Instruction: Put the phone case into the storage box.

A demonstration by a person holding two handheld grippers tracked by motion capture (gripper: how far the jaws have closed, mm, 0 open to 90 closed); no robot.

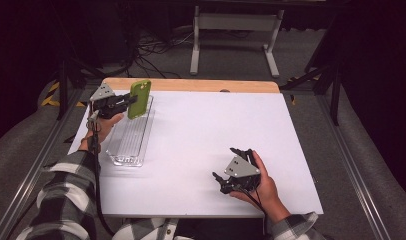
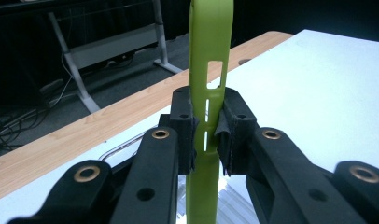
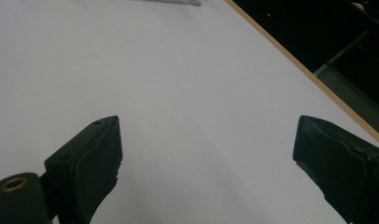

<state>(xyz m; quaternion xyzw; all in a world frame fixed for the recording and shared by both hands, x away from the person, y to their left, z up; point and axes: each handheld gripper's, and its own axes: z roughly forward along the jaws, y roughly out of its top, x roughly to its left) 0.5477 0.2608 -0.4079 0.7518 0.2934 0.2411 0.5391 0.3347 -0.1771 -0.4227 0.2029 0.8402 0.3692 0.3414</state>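
In the left gripper view, the green phone case (image 2: 208, 70) ran past the top and bottom edges, and the pads of the left tongs (image 2: 207, 135) covered a band of its sides. The clear tray (image 2: 127, 144) showed merely as a sliver behind the jaws. In the right gripper view, the right tongs (image 3: 206, 154) were cut by the lower edge, and the tray's (image 3: 171, 2) end was clipped at the top. In the high view, the person's plaid sleeves (image 1: 66, 200) left the frame.
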